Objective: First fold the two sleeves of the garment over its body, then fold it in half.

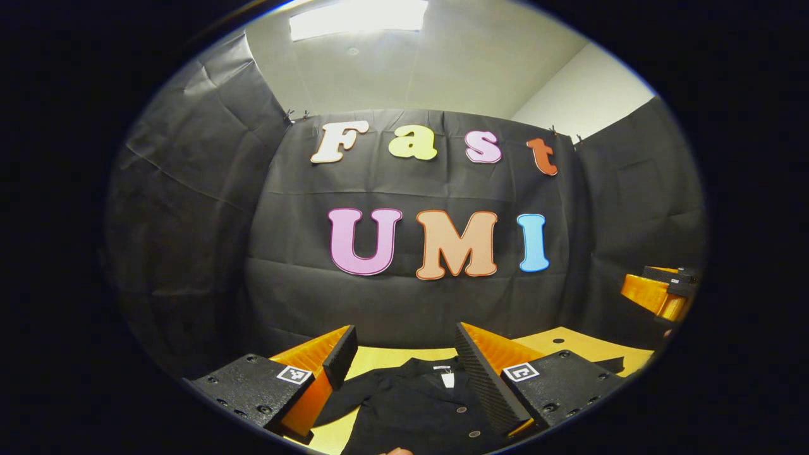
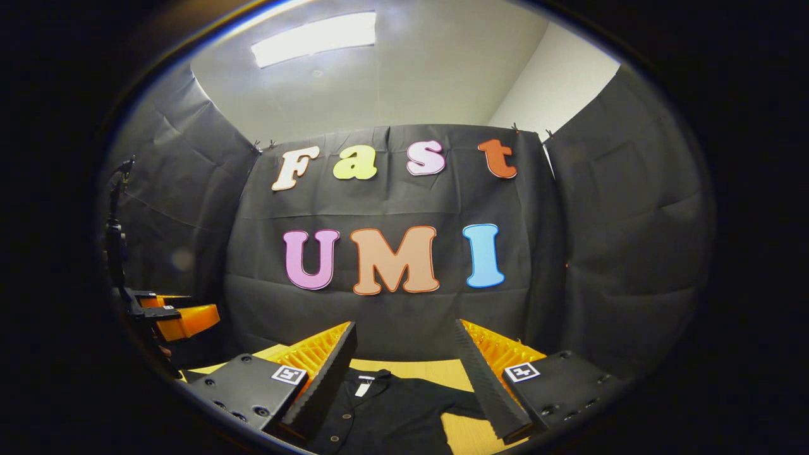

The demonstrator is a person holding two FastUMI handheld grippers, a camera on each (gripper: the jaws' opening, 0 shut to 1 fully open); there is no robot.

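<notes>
Garment (image 1: 411, 404) flat on the tabletop (image 1: 569, 341), both tools wide open, empty, above it: left tool (image 1: 404, 354) should pinch the sleeve (image 1: 344, 404) beside the collar (image 1: 442, 370), right tool (image 2: 404, 354) its own.

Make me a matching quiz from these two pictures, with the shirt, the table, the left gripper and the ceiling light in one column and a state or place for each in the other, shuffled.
Column one:
1. shirt
2. table
3. left gripper
4. ceiling light

Column two:
A. open, holding nothing
B. lit, overhead
C. wooden, under the garment
D. black, lying flat with the collar toward the wall

Pairs: 1-D, 2-C, 3-A, 4-B
</notes>
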